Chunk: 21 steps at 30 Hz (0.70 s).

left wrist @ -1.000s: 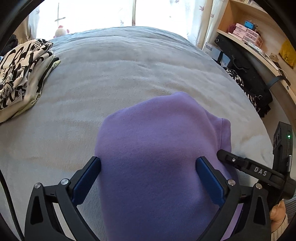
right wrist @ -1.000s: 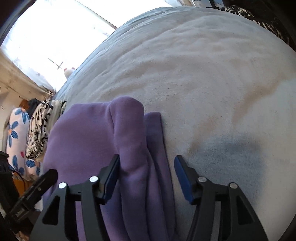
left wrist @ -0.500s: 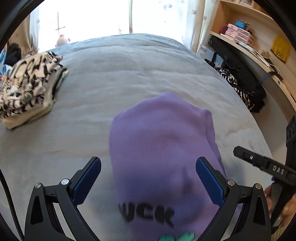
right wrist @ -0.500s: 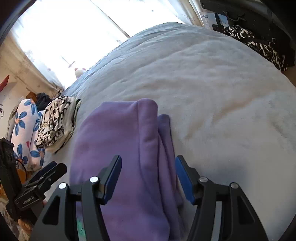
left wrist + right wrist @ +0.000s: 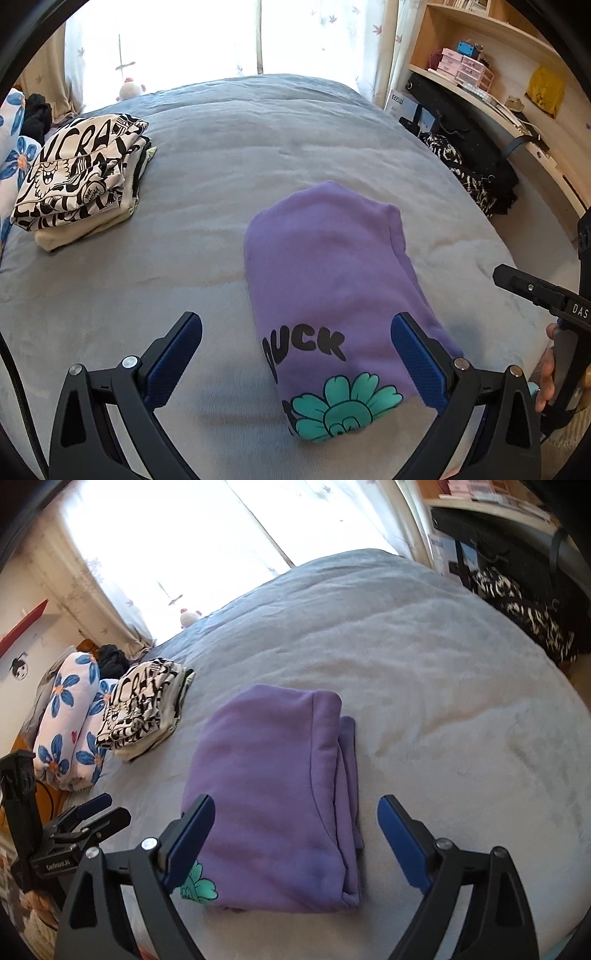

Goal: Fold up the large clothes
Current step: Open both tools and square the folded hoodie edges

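Grey fleece bedding (image 5: 229, 155) covers the bed beneath a bright curtained window. At its middle lies the folded purple sweatshirt (image 5: 332, 266) with black lettering and a teal flower print, resting flat in 1 compact bundle. Toward 10 o'clock from it sits a folded stack of black-and-white printed clothes (image 5: 79, 177), well apart. Both tools hang above the near end: the left claw (image 5: 295, 365) and the right claw (image 5: 295, 842) each have fingers spread wide, gripping nothing.
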Available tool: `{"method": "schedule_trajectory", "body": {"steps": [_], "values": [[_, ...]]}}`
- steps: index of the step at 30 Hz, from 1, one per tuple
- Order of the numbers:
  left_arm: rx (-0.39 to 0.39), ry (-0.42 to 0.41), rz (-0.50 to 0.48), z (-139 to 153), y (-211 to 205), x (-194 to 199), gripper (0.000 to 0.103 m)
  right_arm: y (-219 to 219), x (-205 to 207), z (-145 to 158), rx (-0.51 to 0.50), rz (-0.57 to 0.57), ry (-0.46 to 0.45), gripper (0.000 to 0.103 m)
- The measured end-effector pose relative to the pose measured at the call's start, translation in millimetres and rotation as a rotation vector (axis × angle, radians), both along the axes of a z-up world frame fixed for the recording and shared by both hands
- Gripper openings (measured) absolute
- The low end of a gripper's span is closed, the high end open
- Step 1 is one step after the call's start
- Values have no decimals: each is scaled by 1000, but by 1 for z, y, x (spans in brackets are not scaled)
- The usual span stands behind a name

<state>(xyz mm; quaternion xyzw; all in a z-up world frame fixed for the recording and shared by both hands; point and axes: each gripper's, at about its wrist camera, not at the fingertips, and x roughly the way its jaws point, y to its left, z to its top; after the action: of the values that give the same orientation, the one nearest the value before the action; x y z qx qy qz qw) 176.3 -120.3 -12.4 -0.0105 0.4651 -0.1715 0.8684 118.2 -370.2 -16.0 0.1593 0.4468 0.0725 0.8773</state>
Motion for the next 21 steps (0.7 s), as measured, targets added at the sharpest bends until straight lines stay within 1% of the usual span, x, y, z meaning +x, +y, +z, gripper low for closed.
{"method": "schedule_trajectory", "body": {"steps": [2, 6, 9, 11, 12, 14, 16, 18, 21], "values": [[-22, 13, 2, 1, 4, -1, 101, 2, -4, 6, -10, 25, -27, 99], [-63, 45, 4, -1, 9, 1, 101, 11, -15, 20, -69, 74, -117, 101], [-66, 63, 2, -6, 7, 1, 101, 19, -22, 27, -145, 109, -192, 103], [-62, 75, -4, -10, 5, 1, 101, 22, -27, 29, -158, 125, -245, 103], [-60, 79, -8, -13, 5, 1, 101, 22, -28, 29, -162, 130, -257, 103], [-52, 75, -7, -17, 3, 0, 101, 25, -27, 27, -189, 150, -244, 103], [-78, 53, -4, -21, 4, -2, 101, 26, -24, 24, -211, 149, -207, 103], [-95, 40, 7, -24, 6, -3, 101, 22, -19, 20, -210, 140, -160, 103], [-87, 41, 11, -30, 6, 0, 101, 21, -17, 15, -246, 124, -155, 103]]}}
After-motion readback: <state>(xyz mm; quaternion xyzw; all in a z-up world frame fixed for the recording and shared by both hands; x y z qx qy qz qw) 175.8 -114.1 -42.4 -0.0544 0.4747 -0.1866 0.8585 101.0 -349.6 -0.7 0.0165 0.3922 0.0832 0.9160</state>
